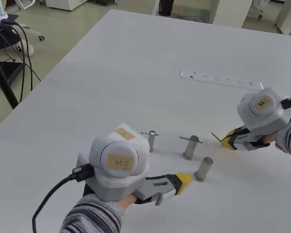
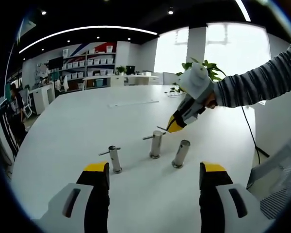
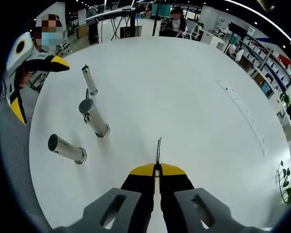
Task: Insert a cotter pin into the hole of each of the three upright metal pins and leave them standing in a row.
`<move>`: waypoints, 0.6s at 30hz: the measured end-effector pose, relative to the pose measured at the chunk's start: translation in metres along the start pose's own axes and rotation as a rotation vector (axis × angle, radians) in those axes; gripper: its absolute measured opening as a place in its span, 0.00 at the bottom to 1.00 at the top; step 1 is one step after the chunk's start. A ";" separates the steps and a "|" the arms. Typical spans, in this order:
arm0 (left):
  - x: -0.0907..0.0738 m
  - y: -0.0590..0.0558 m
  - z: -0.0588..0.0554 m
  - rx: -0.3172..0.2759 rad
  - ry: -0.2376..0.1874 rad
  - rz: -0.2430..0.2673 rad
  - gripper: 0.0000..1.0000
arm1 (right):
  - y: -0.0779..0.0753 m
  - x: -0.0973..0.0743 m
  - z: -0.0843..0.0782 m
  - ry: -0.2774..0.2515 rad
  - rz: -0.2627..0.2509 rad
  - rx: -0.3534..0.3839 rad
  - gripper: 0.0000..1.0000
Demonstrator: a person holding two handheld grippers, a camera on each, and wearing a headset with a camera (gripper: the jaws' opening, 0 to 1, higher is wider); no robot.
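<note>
My left claw (image 2: 155,169) stands wide open, holding nothing, low over the worktop (image 1: 111,73). My right claw (image 3: 156,170) is pinched tight on a loose cotter pin (image 3: 158,150) that juts straight ahead of its tips. The left gripper view gives me the uprights side-on: the left pin (image 2: 115,159) and the middle pin (image 2: 156,144) each carry a seated cotter pin (image 2: 106,152) through the top, while the third pin (image 2: 181,153) is bare. There the loose cotter pin looks almost against the middle pin; the head view shows a gap, with the right claw off to that pin's right. The head view also shows the third pin standing nearer me, out of line with the other two. In the right gripper view the pins lean under the fisheye and the seated cotter pins are hard to pick out. The third pin's hole I cannot make out anywhere, nor whether the loose cotter pin's tip touches the worktop.
</note>
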State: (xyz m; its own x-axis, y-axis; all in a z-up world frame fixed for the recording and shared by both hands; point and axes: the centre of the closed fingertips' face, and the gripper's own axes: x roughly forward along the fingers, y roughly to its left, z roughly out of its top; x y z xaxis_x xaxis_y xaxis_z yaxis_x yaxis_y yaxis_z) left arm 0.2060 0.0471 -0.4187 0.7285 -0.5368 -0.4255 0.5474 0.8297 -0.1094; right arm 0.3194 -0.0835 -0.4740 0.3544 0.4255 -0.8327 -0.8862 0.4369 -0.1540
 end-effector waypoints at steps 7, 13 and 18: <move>0.000 -0.004 0.001 0.012 -0.005 -0.014 0.70 | 0.010 -0.023 0.014 -0.068 -0.021 -0.154 0.00; 0.001 -0.009 0.004 0.015 -0.015 -0.035 0.66 | 0.028 -0.039 0.017 -0.066 -0.028 -0.285 0.00; 0.001 -0.014 0.007 0.023 -0.030 -0.057 0.63 | 0.042 -0.050 0.022 -0.090 -0.030 -0.338 0.00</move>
State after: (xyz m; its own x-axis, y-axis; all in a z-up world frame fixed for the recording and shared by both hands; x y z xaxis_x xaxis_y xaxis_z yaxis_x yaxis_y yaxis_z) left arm 0.2017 0.0340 -0.4114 0.7075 -0.5879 -0.3922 0.5977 0.7939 -0.1119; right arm 0.2705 -0.0689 -0.4270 0.3930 0.4915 -0.7771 -0.9185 0.1693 -0.3574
